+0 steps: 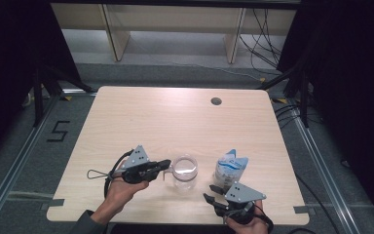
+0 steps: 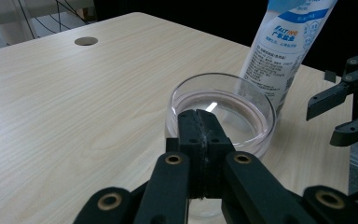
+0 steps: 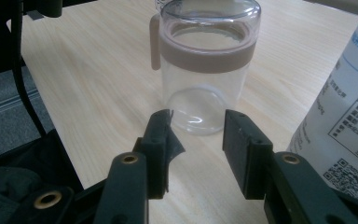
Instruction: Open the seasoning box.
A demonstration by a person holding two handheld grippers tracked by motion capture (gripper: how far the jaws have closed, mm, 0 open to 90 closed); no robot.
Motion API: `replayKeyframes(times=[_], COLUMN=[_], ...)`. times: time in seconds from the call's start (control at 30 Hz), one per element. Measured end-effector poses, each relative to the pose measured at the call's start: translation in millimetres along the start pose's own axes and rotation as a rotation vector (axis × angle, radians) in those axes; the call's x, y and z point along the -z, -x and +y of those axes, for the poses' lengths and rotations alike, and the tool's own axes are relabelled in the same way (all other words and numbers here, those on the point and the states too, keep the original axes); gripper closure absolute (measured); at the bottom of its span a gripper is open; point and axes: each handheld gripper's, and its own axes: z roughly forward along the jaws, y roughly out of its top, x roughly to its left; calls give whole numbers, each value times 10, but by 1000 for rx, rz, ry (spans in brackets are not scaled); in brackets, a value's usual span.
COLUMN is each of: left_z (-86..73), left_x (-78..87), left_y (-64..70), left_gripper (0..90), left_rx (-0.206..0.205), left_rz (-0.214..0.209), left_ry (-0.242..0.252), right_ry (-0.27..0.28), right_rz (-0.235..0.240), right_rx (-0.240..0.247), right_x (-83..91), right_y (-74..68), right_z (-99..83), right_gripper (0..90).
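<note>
a black "5" marks the floor (image 1: 58, 131).

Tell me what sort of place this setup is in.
Probably a lab or recording studio rather than a home. A bare wooden table stands on a grey floor inside a metal frame hung with black curtains, loose cables trail behind, and a tape mark shaped like a 5 is on the floor.

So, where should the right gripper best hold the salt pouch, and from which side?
Probably the salt pouch at its narrower upper part, from the near side where the open right gripper waits; it stands upright, and the glass jar crowds its left.
</note>
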Motion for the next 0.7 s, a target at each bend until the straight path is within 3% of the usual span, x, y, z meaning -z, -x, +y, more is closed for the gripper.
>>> replayKeyframes(times=[0.27,0.53,0.57,0.7], left_z=[7,5,3,-9], left_x=[11,18,16,2], left_y=[5,-14,-10,5], left_gripper=[891,891,891,891], left_rx=[-2,7,8,3], left_rz=[5,4,4,-4], left_ry=[-5,4,3,3], right_ry=[10,-1,5,5], right_rz=[-18,-42,-50,-51], right_rx=[36,19,43,50], right_x=[-58,-97,-106,-127], right_y=[5,-14,1,1], right_z=[23,62,67,77], right_gripper=[690,731,745,770])
